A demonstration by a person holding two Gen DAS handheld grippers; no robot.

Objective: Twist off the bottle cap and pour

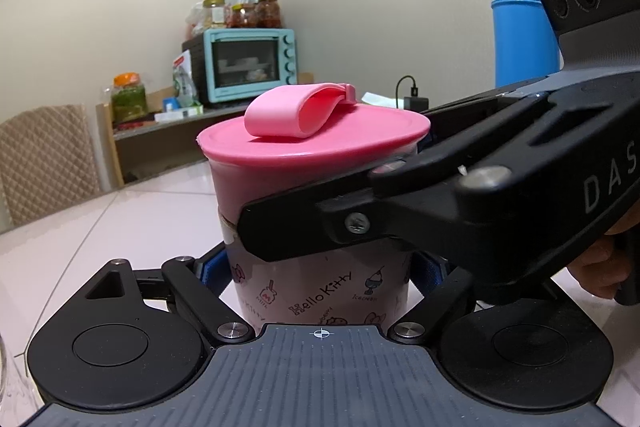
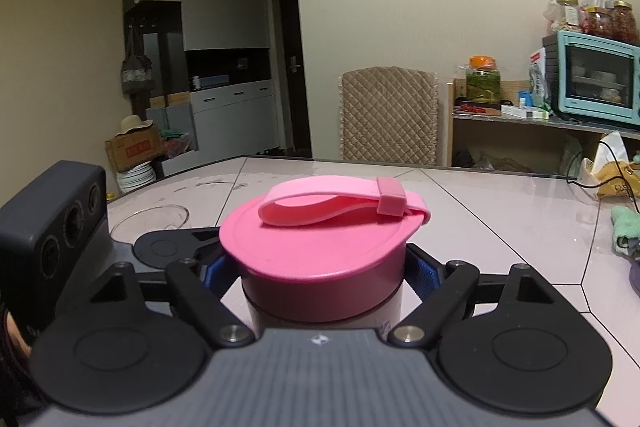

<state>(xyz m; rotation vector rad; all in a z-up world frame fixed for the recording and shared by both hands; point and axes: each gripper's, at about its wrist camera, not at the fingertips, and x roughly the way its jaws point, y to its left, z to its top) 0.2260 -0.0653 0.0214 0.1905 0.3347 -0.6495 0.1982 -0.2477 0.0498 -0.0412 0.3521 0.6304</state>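
A pink Hello Kitty bottle (image 1: 320, 291) stands on the white table with a pink screw cap (image 1: 316, 139) and a folded pink strap on top. My left gripper (image 1: 320, 267) is shut on the bottle's printed body, blue pads on both sides. My right gripper (image 2: 320, 275) is shut on the cap (image 2: 320, 247) from the other side, blue pads against the cap's skirt. In the left wrist view one right finger (image 1: 312, 227) crosses the bottle just under the cap.
A clear glass bowl (image 2: 150, 221) sits on the table at the left behind the left gripper. A blue thermos (image 1: 524, 31) stands at the right. A green cloth (image 2: 626, 231) and a cable lie at the table's right. A quilted chair (image 2: 388, 115) stands behind.
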